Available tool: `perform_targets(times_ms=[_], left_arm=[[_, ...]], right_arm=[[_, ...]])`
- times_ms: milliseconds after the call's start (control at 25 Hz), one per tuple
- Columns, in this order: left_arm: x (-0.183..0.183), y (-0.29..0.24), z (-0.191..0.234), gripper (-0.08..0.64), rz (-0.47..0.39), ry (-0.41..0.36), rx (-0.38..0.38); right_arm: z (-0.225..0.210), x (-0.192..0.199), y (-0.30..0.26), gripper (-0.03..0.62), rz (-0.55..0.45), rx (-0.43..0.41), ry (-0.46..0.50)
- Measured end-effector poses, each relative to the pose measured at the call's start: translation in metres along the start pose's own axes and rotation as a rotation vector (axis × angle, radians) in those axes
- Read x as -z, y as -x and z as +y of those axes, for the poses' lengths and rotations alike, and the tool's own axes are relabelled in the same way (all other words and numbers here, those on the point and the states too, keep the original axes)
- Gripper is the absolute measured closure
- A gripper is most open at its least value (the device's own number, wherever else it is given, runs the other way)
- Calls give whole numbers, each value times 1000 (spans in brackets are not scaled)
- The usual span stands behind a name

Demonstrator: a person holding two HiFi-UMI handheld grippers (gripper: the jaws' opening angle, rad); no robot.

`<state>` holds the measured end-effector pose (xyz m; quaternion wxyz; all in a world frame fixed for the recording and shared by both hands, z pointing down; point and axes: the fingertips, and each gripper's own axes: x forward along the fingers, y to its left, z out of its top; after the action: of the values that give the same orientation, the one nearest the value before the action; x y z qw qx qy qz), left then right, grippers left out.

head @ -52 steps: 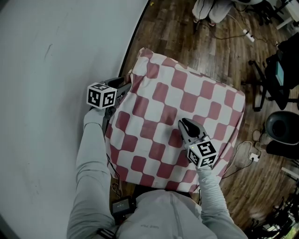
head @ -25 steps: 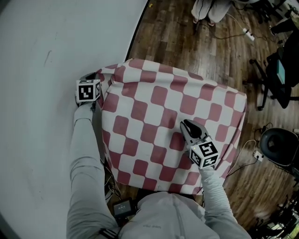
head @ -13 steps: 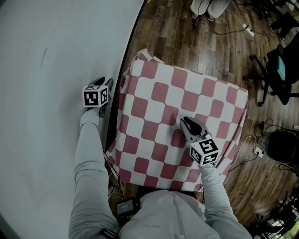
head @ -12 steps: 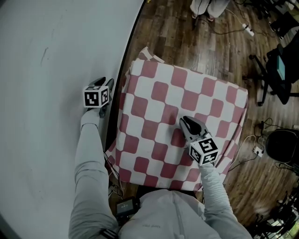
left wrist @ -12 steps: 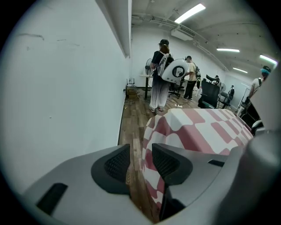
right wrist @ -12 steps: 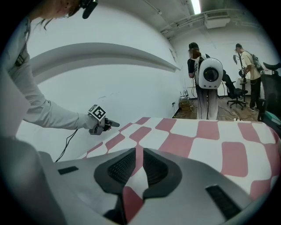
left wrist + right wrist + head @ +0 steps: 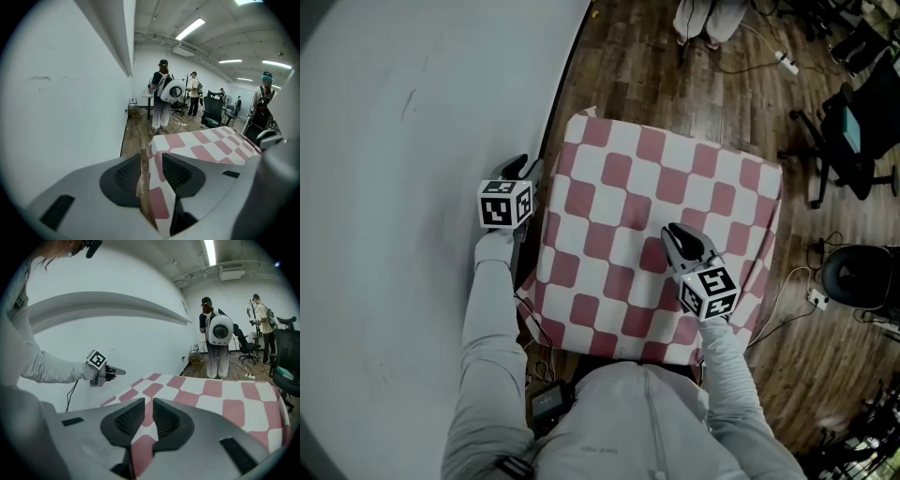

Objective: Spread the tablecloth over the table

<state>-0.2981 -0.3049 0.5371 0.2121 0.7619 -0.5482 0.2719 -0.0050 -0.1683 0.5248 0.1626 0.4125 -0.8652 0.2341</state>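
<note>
The tablecloth, red and white checks, lies flat over the table in the middle of the head view, with its edges hanging down the sides. From above it looks nearly square, so I cannot tell which side is longer; its sides run from 7 o'clock toward 1 o'clock.

The head view alone shows both grippers at once. The left gripper sits at 9 o'clock, just beside the cloth's edge and in front of the white wall. The right gripper is over the middle of the cloth.

The left gripper view shows its jaws wide, having just been opening, with nothing pressed between the pads. The hanging side of the cloth at the table's corner shows past the gap, and people stand far off on the wooden floor.

The right gripper view shows its jaws narrow, a slim gap with checks visible through it and no fold pinched
</note>
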Motion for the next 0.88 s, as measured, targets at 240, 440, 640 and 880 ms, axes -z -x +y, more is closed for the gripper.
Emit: perform_targets(times_ms=[240, 440, 640, 880], left_arm=[[-22, 62, -63, 403, -87, -27, 45], [-29, 116, -148, 427, -149, -63, 125], [-17, 153, -250, 470, -192, -77, 241], [12, 181, -372, 515, -192, -87, 396]], right_arm=[[7, -11, 45, 537, -47, 18, 31], [4, -7, 102, 537, -68, 44, 50], [-8, 21, 163, 537, -67, 92, 57], [-27, 80, 231, 537, -5, 170, 31]])
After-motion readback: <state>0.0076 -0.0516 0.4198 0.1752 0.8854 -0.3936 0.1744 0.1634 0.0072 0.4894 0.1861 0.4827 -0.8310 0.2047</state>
